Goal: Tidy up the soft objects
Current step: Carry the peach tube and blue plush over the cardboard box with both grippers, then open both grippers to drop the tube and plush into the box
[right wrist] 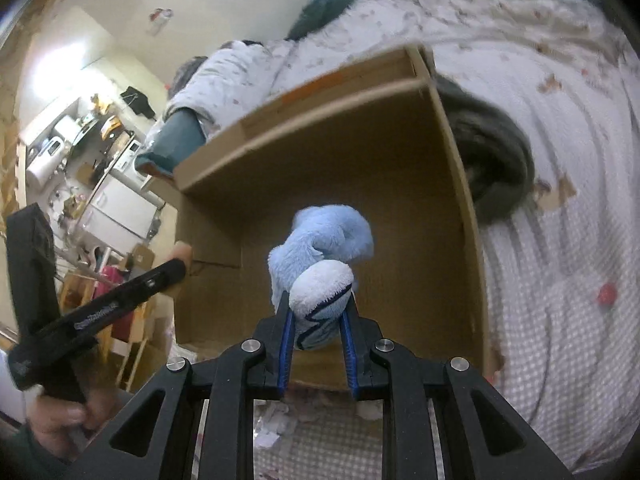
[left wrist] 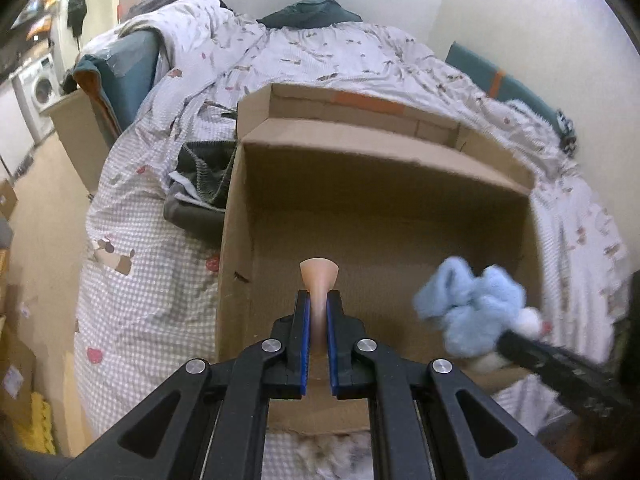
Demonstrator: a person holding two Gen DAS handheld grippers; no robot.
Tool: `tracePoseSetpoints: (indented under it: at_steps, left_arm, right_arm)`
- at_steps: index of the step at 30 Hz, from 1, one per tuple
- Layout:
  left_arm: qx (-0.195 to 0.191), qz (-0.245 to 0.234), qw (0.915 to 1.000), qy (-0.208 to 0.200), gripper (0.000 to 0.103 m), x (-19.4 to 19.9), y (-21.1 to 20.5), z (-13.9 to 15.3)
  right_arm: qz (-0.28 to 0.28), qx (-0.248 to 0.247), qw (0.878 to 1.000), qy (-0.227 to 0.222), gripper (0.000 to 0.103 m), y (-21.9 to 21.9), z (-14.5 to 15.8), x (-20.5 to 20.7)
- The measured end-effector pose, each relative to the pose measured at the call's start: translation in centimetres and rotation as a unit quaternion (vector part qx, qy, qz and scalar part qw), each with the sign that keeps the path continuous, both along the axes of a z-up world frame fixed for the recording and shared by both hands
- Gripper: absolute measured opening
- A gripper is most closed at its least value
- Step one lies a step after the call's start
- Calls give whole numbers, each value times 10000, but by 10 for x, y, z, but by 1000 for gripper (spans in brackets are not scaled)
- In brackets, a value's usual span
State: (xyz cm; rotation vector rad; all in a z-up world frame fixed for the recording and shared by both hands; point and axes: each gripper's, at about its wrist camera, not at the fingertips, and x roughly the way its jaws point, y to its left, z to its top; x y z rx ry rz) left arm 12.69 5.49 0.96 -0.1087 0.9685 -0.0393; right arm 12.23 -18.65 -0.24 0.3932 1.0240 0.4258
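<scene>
my left gripper (left wrist: 318, 300) points steeply down over the open cardboard box (left wrist: 360, 152) on the bed, jaws clenched on a thin peach rubbery piece (left wrist: 319, 280) whose flared tip sticks out past the pads. can't tell what that piece is; its lower end is hidden between the blue pads. in the right wrist view the same gripper comes in from the left edge, its tip at the box's left wall, my hand (right wrist: 60, 420) wrapped around its handle, partly cut off by the frame.

my right gripper (right wrist: 318, 308) also tilts down into the box opening, jaws partly closed and grasping a light blue and white plush toy (right wrist: 320, 264). the toy hangs above the box floor, not touching it as far as i can see. its shape is bunched up, so i can't say what animal it is. from the left wrist view it shows at the right side of the box, blurred.

box interior looks bare cardboard. its near edge is hidden behind both gripper bodies. a dark grey knit garment (left wrist: 200, 188) lies on the checked duvet (left wrist: 140, 260) just beside the box's outer wall, partly hidden behind it. the bed's far end is motion-blurred.
</scene>
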Motion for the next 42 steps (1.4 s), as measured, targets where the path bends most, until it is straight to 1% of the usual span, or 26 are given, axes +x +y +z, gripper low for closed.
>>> tracePoseSetpoints:
  at_steps: [3,12,14,16,23,27,28,31,32,34,35,36,37,38,40,41,42]
  left_arm:
    - [13,30,10000,80,7,0,4,-10]
    - [-79,93,9997,234,7,1,9,-21]
    - [-56,74,9997,220,7,0,7,-20]
    - [45,25,9998,177,7,0,3,-21]
    - [233,-53,9996,125,7,-3,-4,-21]
    - [202,-30,9996,190,8,-2,-3,-24]
    - [199,-26,9996,191,9,-3,-3,-24]
    - [177,-37,9996,235,19,-2,-3,-26]
    - [163,-29,9995,254,20,-2,-3,-26]
    - [198,-19,9994,270,20,-1,-3,-27]
    - [216,-24,9994,273,22,-1,-3,-27]
    - [224,-28,9994,280,25,-1,-3,-27]
    - [220,-32,9994,283,32,-2,-3,-27]
    - [199,-36,9994,273,43,-2,-3,-26]
    - [150,-1,9996,231,56,-3,-1,-25]
    - [120,28,9998,177,56,-4,-1,-22]
    - [118,40,9998,129,56,-4,0,-21]
  right_arm:
    - [29,-142,9999,8,23,2,-6,2]
    - [100,-404,9991,126,24,11,-19,12]
    - [154,-472,9987,121,24,16,-19,10]
    - [179,-507,9985,131,24,20,-19,10]
    - [159,-620,9978,178,25,27,-22,15]
    - [155,-680,9974,168,28,31,-24,15]
    - [148,-682,9974,166,28,32,-24,15]
    - [133,-666,9975,176,31,32,-26,15]
    - [152,-638,9977,174,32,33,-26,15]
    - [187,-650,9976,119,39,34,-24,14]
    - [189,-646,9977,68,55,35,-23,13]
    - [174,-611,9980,1,67,34,-21,12]
    - [154,-572,9982,-70,68,33,-19,12]
    - [150,-562,9982,-118,68,33,-17,11]
    - [124,-640,9977,-195,71,34,-14,11]
    - [89,-695,9973,-223,75,34,-14,10]
    - [63,-730,9970,-248,75,33,-13,10]
